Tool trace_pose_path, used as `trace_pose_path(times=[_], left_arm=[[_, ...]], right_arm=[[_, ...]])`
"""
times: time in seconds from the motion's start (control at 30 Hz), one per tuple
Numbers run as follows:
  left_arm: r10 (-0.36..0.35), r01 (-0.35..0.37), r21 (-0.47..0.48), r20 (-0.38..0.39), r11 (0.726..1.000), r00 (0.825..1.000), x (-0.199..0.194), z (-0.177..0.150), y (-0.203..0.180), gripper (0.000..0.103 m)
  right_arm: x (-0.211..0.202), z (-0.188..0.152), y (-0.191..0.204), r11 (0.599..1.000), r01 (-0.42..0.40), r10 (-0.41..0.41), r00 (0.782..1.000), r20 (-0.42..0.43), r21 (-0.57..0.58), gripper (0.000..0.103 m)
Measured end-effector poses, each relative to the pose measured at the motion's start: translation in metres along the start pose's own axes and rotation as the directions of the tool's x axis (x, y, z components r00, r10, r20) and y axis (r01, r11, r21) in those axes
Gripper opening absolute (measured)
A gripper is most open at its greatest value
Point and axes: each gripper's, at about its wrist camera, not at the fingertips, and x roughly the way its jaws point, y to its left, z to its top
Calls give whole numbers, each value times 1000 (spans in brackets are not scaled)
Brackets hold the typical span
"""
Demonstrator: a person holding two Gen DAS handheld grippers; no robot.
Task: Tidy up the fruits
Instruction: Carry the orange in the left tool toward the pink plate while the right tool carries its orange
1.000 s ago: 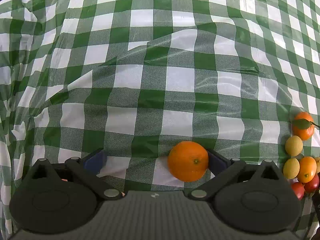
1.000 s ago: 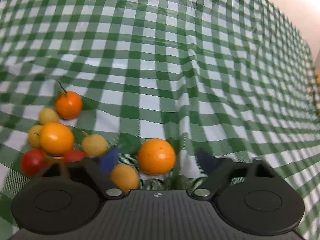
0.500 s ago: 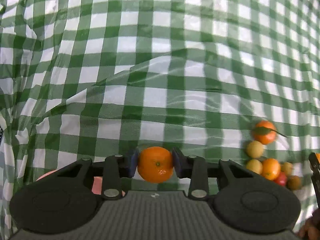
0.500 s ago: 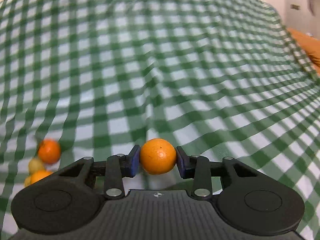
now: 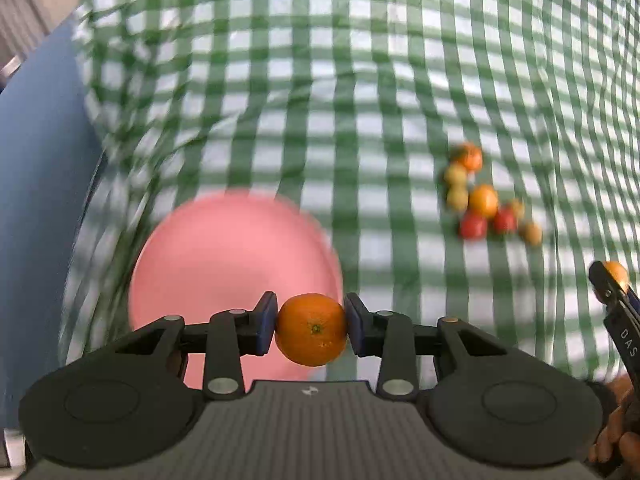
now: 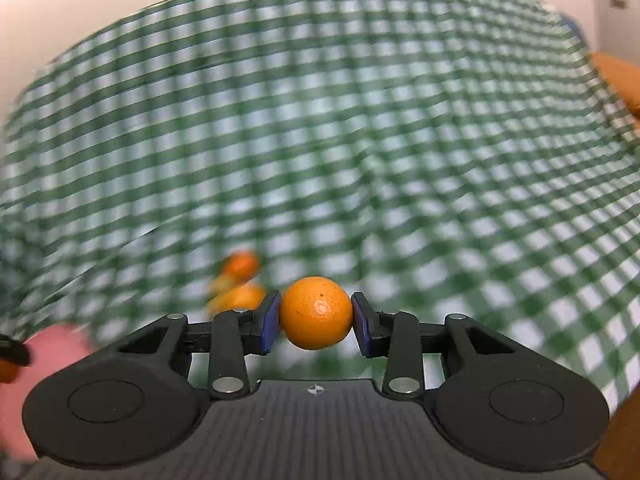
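My left gripper (image 5: 311,328) is shut on an orange (image 5: 311,330) and holds it above the near right edge of a pink plate (image 5: 224,272). My right gripper (image 6: 316,314) is shut on a second orange (image 6: 316,312), lifted off the cloth. It also shows at the right edge of the left wrist view (image 5: 614,280). A cluster of small orange, yellow and red fruits (image 5: 480,200) lies on the green checked tablecloth (image 5: 320,80), right of the plate. Part of the cluster (image 6: 240,280) shows blurred behind the right gripper's left finger.
A blue surface (image 5: 40,200) lies beyond the cloth's left edge. A corner of the pink plate (image 6: 44,356) shows at lower left in the right wrist view. An orange-brown object (image 6: 616,76) sits past the table's far right edge.
Both grippers closed on their oranges and lifted them. The left has pulled back and left, bringing the pink plate into view. The right has swung so the fruit cluster sits behind it.
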Motion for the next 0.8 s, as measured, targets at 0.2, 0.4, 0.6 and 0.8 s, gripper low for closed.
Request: trace_pose_path(times=[0.2,0.4,0.6,0.8], left_arm=[[19,-19,-21,0,1000,1000,-35,-71,27,41],[51,-47,-51,67,998,997,-64,-118,58,41],[53,-42,-84,135,996,989,-85,-135,73,41],[29,-13,-103,157,995,987,-93,-140,83,41]], right_arm=[[-65,-29,52,986,-148,144,988,-58,-78,39],[-94,-47,85,966,-242,229,966,-123,-96,39],[-121,-51,113,938,-257,240,966,-100,-233,39],[-133,-50,120,932,-235,221,972,-81,-276,39]])
